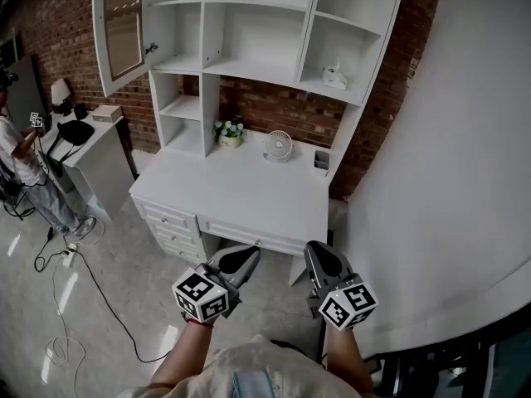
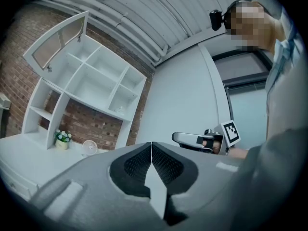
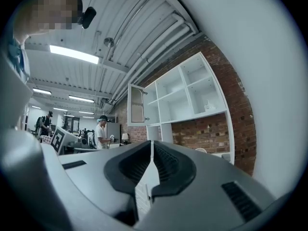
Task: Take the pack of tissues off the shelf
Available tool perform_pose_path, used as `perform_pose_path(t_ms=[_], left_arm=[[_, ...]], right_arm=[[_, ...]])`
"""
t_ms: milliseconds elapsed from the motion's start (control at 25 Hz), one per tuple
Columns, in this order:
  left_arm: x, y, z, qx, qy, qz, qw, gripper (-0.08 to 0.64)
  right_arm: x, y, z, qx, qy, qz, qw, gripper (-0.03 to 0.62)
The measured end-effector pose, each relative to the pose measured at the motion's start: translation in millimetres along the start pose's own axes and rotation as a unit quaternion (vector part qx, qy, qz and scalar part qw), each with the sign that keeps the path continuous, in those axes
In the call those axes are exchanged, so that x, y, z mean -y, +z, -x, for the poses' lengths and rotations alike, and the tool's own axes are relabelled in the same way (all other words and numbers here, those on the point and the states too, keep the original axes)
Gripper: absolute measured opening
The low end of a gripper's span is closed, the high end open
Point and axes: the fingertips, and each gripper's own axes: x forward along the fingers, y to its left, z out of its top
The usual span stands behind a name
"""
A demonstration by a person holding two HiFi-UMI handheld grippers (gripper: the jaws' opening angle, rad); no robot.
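Hard to see: one pack of tissues (image 1: 334,77), tiny, on the upper-right shelf (image 1: 353,96).
My grippers: two, left gripper (image 1: 247,254) and right gripper (image 1: 319,252), both closed, empty.

White is used on shelf unit (image 1: 249,31) and desk (image 1: 241,193). Red-brown brick pattern is seen on wall (image 1: 274,110). Whitish: pack of tissues (image 1: 334,78). Grey is used on left gripper (image 1: 249,252) and right gripper (image 1: 319,249), with cubes marked in black-and-white squares.

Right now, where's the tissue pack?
In the head view the tissue pack sits in the lower right cubby of the white shelf unit, above the desk's right end, up and right of the small fan.
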Motion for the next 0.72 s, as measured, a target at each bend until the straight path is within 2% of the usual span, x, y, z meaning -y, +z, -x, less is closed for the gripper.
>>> perform_pose_path(t_ms=[400,720], left_arm=[[-24.2,-11.1,-0.7,-0.003,0.004,0.015,0.9999,0.011],[-51.3,-22.3,-40.0,-0.028,-0.006,0.014,0.9995,0.011]], right_arm=[[11.1,-15.0,-23.7,0.0,-0.001,-0.035,0.999,0.018],[53.5,-26.1,-68.3,0.0,0.001,-0.054,0.999,0.018]])
